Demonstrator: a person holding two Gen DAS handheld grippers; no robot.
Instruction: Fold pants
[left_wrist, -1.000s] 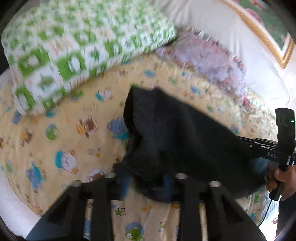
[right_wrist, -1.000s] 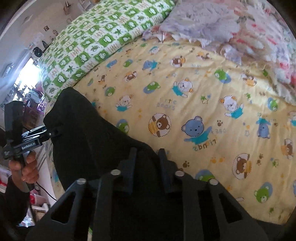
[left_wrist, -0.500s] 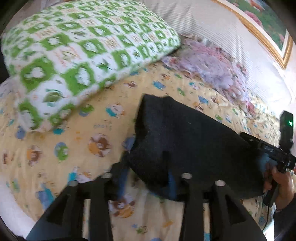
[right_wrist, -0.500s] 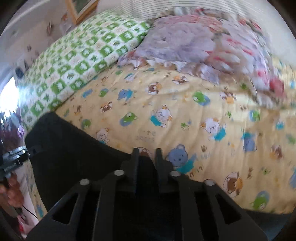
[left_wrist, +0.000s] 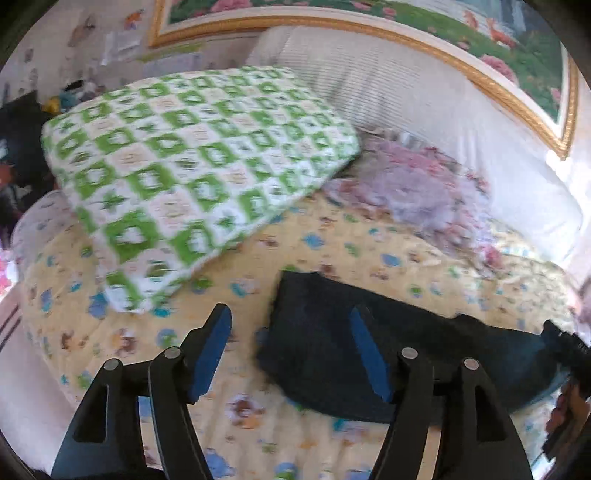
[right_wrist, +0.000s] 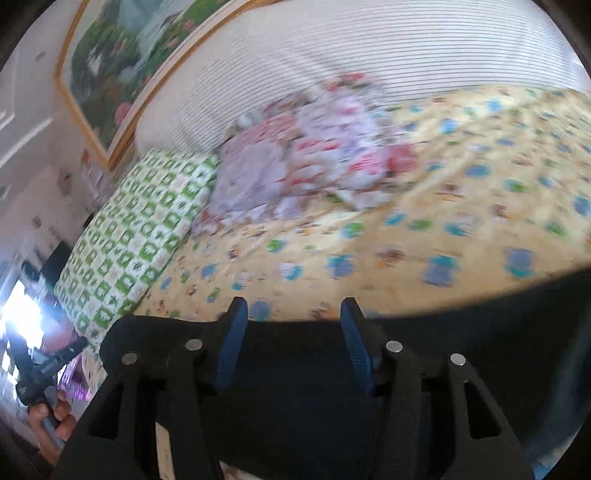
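Dark pants folded on yellow bedsheet. Left gripper opening wide, empty; right gripper opening above pants. Only right view shows hand.

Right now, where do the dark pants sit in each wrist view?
Left wrist: dark pants lie lower centre-right on the yellow sheet, behind the right finger.
Right wrist: dark pants fill the bottom, under both fingers.
Shared landmark: green checked pillow, upper left of the pants in both.
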